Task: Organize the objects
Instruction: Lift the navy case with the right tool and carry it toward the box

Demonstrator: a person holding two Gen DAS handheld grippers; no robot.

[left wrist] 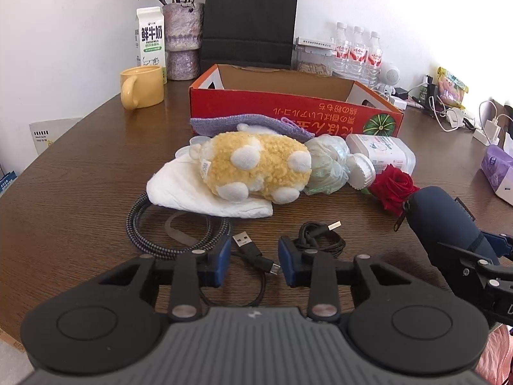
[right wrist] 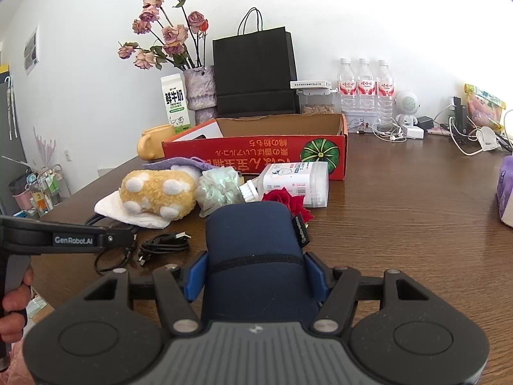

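Note:
My right gripper is shut on a dark blue zip case and holds it above the table's front; the case also shows in the left wrist view. My left gripper is open and empty, low over a black USB cable. Ahead lie a yellow plush toy, a white cloth, a braided cable coil, a small black cable, a red rose, a green mesh bundle and a white bottle. Behind them stands an open red cardboard box.
At the back stand a yellow mug, a milk carton, a vase of dried roses, a black paper bag and three water bottles. Chargers and cables and a purple tissue pack lie at the right.

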